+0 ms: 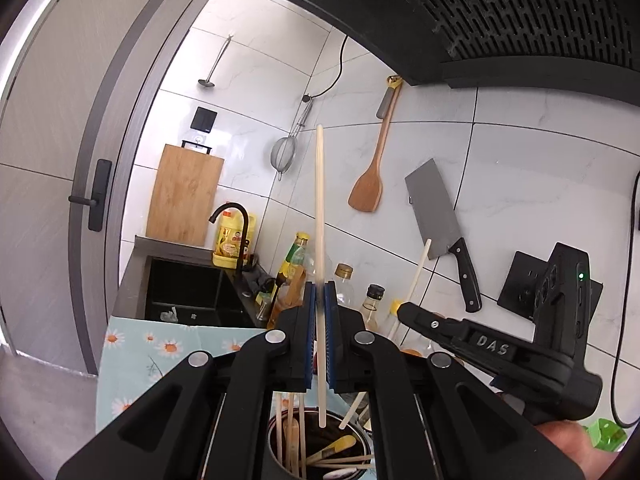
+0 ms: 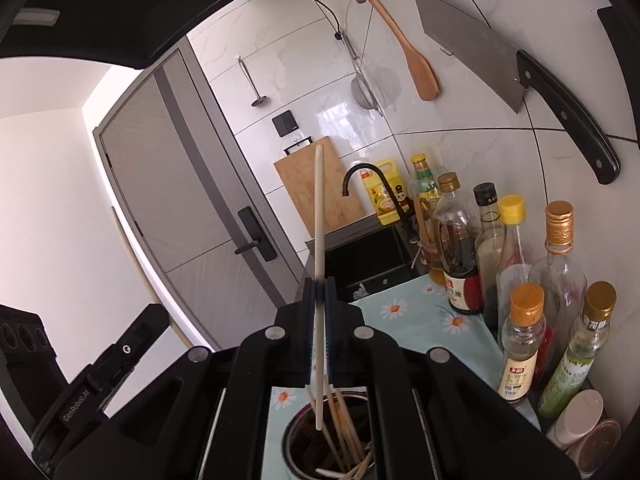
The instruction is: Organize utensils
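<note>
Overhead, a black range hood (image 1: pixel 480 12), perforated along its face; to one side a grey door (image 1: pixel 60 140) with a black lever handle. Below, white marble-look wall tiles hung with a wooden spatula (image 1: pixel 370 176), a cleaver (image 1: pixel 436 212), a wire strainer (image 1: pixel 285 156) and a small ladle (image 1: pixel 212 68). Propped behind the black sink (image 2: pixel 368 264), a wooden cutting board (image 1: pixel 184 196); beside it a black tap (image 1: pixel 236 220) and a yellow oil jug (image 1: pixel 230 240). Along the wall, a crowd of sauce bottles (image 2: pixel 460 256) on a daisy-print cloth (image 2: pixel 416 312). Directly under both grippers, a round utensil holder (image 2: pixel 304 440) crammed with chopsticks and spoons. Left gripper (image 1: pixel 320 292) pressed together on one pale chopstick (image 1: pixel 320 200), held upright, lower tip just above the holder's mouth. Right gripper (image 2: pixel 318 292) likewise pinching a second pale chopstick (image 2: pixel 319 220), near vertical, tip hanging over the holder.
</note>
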Demonstrator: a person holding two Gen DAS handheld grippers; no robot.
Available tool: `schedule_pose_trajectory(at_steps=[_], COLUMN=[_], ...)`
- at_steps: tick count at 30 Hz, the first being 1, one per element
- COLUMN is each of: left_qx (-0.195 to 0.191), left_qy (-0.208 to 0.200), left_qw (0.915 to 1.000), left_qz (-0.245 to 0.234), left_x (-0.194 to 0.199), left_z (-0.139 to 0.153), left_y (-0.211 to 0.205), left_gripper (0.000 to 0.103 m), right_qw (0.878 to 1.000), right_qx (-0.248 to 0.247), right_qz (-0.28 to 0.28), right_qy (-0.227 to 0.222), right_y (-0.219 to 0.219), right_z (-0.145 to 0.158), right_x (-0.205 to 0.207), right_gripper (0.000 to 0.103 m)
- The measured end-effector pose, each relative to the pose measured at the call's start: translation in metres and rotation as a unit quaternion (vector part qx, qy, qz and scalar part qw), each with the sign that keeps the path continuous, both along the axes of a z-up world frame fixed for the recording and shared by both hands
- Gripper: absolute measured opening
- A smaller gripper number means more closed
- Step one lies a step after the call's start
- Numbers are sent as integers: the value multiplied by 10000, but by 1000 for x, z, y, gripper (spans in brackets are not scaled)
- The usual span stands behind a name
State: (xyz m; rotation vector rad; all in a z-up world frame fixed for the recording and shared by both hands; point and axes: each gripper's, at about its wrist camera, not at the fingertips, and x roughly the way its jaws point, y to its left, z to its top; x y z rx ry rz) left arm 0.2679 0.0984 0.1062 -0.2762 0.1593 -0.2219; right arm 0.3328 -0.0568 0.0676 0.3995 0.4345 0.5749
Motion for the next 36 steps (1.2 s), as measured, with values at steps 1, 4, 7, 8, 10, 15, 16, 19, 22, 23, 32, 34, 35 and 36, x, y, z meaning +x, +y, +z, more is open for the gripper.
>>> schedule_pose_trajectory(at_steps=[1,4,7,8,10,15,16,19,22,23,32,34,35,36], left_qx=[-10,-35,31,39,57,72,77,-11,-58,-73,22,113,159,186], left_qy=[33,181,413,458,585,966,1005,1078,1053,1061,1032,975,949,932], left_qw=[10000,9998,9990,9988,9982,9948,9943,9931,9933,9932,9942,9949,9952,9954], left_qz=[-14,-98,-145,-156,-146,-315,-339,-470,-477,-465,-302,-223,-170,-134], left_x=[3,11,20,21,24,31,30,25,17,15,-17,-30,-36,-43], left_z=[-2,-13,-26,-29,-37,-51,-52,-51,-46,-44,-31,-24,-21,-18], left_y=[-1,-4,-9,-10,-11,-12,-12,-10,-7,-5,0,-1,-1,-1], left_gripper=[4,4,4,4,4,6,22,41,41,41,42,44,46,47], right_qw=[10000,10000,9998,9997,9995,9987,9986,9984,9983,9983,9988,9987,9987,9987], right_qx=[-17,-56,-142,-152,-210,-286,-265,-134,-108,-105,-250,-354,-399,-444], right_qz=[-13,-28,-31,-18,-16,9,17,-44,-71,-67,-7,13,34,49], right_qy=[-2,69,164,204,250,414,458,550,571,563,424,364,321,251], right_y=[1,4,8,9,12,17,16,9,4,2,-12,-16,-19,-22], right_z=[-4,-14,-25,-27,-32,-38,-39,-38,-35,-33,-16,-9,-6,-2], right_x=[2,6,10,10,12,12,12,9,5,3,-29,-39,-45,-52], right_gripper=[6,6,6,6,6,9,15,26,26,26,46,50,53,58])
